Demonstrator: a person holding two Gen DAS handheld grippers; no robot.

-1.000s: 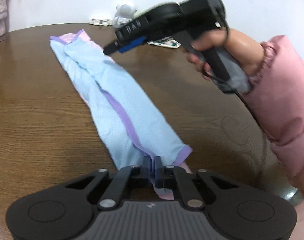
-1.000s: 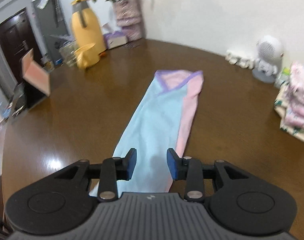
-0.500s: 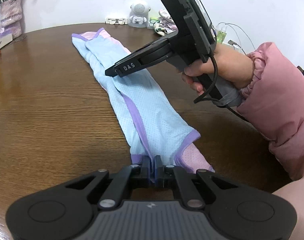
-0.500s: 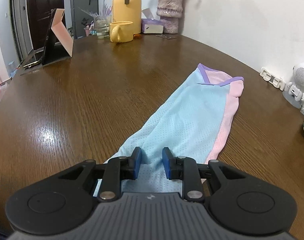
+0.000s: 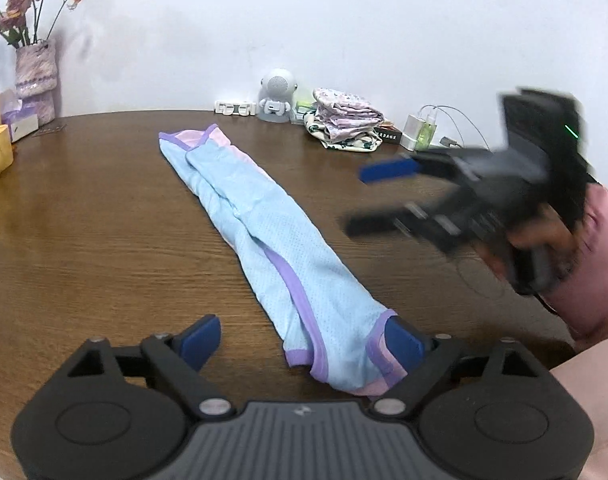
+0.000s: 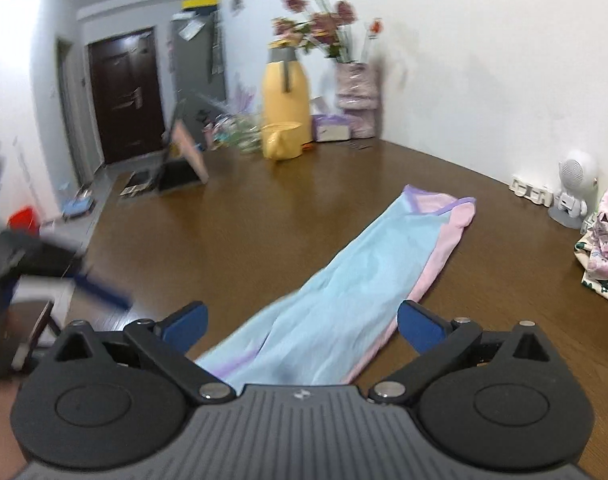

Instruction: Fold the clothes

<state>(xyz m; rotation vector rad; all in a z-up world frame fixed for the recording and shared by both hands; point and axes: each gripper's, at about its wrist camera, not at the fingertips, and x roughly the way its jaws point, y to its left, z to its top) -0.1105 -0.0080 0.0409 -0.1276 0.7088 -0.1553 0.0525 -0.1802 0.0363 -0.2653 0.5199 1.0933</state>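
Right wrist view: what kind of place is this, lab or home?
Most likely a home living or dining area: a brown wooden table against a white wall, a yellow thermos jug beside a vase of flowers, and a dark entry door behind.

each camera sat low and close behind its own fingers, looking along the brown table (image 5: 83,216) toward the white wall; both saw the long blue cloth (image 5: 263,236).

My left claw (image 5: 306,338) and right claw (image 6: 299,326) look alike: black linkage arms, silver pivot screws, blue pads (image 6: 418,326), ribbed grey housing. A pink sleeve (image 5: 596,276) shows behind.
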